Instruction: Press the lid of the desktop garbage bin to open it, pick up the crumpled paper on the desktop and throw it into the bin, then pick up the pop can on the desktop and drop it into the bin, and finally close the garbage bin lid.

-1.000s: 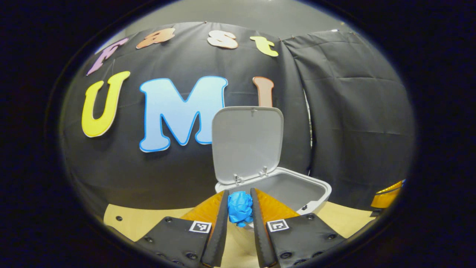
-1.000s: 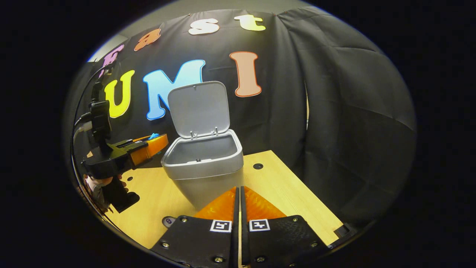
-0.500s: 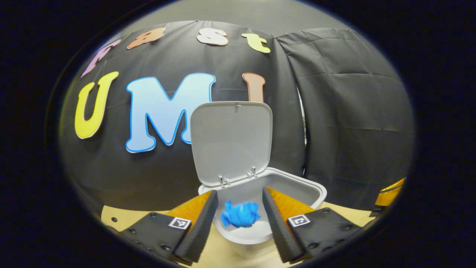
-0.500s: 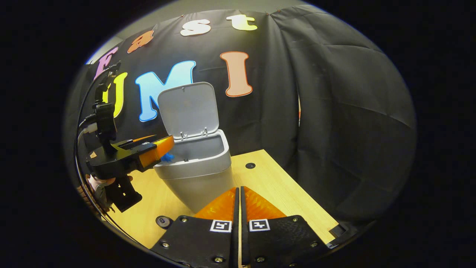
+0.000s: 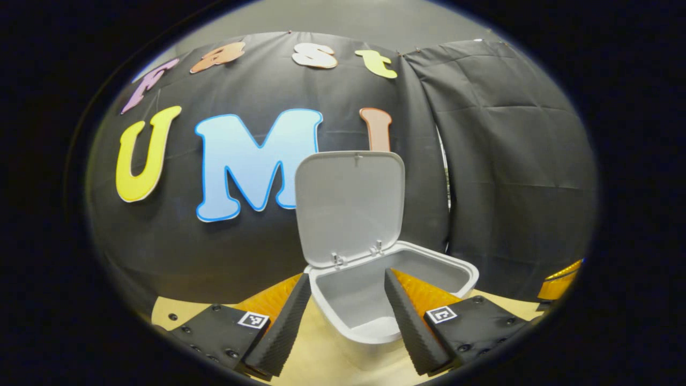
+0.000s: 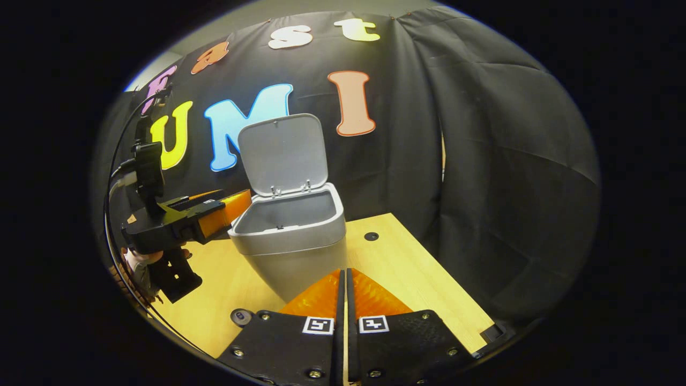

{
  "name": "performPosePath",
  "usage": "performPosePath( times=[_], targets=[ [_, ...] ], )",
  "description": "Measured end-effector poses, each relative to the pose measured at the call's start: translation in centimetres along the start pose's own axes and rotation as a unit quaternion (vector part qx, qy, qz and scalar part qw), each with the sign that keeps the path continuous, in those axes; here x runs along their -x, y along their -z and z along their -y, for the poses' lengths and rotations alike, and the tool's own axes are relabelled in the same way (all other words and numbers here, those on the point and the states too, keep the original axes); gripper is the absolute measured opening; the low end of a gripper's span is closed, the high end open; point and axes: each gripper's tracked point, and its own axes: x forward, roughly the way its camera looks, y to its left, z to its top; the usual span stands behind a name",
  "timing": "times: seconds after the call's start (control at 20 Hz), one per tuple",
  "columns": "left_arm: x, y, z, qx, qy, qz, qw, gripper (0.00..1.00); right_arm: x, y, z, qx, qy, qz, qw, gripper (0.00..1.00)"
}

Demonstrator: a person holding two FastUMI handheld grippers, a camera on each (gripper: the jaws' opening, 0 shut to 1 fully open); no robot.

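- The left gripper point(image 5: 345, 316) has its fingers spread wide with nothing between them; a second ago they pinched the blue crumpled paper, and half a second ago the paper hung loose between them above the bin's mouth
- The blue paper is no longer between those fingers, and the part of the bin's inside that shows is plain grey
- The right gripper point(image 6: 343, 300) has its two fingers pressed flat together on nothing, low over the near part of the wooden desktop point(image 6: 407, 273), as it was in both earlier pictures
- The garbage bin point(image 6: 292, 241) is pale grey, tapering toward its base, and stands upright on the desktop just beyond the right gripper's fingertips
- In the left gripper view the bin's rim point(image 5: 375, 335) lies between the spread fingers, the opening straight ahead
- In the right gripper view the left gripper point(image 6: 228, 209) is level, its tips just at the bin's left rim, a hand point(image 6: 140, 262) gripping its handle from below
- The lid point(image 5: 351, 206) stands upright on two hinges at the bin's back edge, fully open, as before
- The can is not identifiable in these pictures
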Motion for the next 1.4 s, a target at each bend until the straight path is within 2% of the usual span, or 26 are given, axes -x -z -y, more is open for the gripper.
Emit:
performPosePath(
  times=[0.3, 0.65, 0.85, 0.9, 1.15, 1.25, 1.3, 1.35, 1.4],
  targets=[
    [4.2, 0.2, -6.4, 0.014, -0.073, -0.002, 0.997, 0.96, -1.5, 0.7, -4.3, 0.023, -0.061, -0.015, 0.998, 0.03],
    [10.4, 0.9, -13.9, 0.018, -0.169, -0.006, 0.985, 0.96, -3.3, 2.0, -9.8, 0.055, -0.134, -0.041, 0.989, 0.03],
    [14.1, 1.7, -16.8, 0.030, -0.215, -0.012, 0.976, 0.96, -3.8, 3.3, -12.7, 0.073, -0.172, -0.062, 0.980, 0.03],
    [15.1, 3.3, -15.1, 0.035, -0.227, -0.014, 0.973, 0.96, -4.0, 3.7, -13.4, 0.078, -0.180, -0.067, 0.978, 0.03],
    [19.2, 4.7, -17.1, 0.054, -0.268, -0.020, 0.962, 0.96, -3.9, 5.9, -16.2, 0.097, -0.221, -0.096, 0.966, 0.03],
    [20.5, 4.9, -17.9, 0.059, -0.281, -0.022, 0.958, 0.96, -3.8, 6.5, -17.2, 0.104, -0.235, -0.106, 0.961, 0.22],
    [21.0, 5.1, -18.2, 0.061, -0.286, -0.023, 0.956, 0.96, -3.8, 6.9, -17.6, 0.107, -0.240, -0.110, 0.958, 0.40],
    [21.5, 5.3, -18.5, 0.064, -0.290, -0.024, 0.955, 0.96, -3.8, 7.3, -17.9, 0.110, -0.245, -0.113, 0.957, 0.48],
    [21.9, 5.4, -18.7, 0.065, -0.294, -0.025, 0.953, 0.96, -3.9, 7.6, -18.3, 0.112, -0.249, -0.118, 0.955, 0.60]
  ],
)
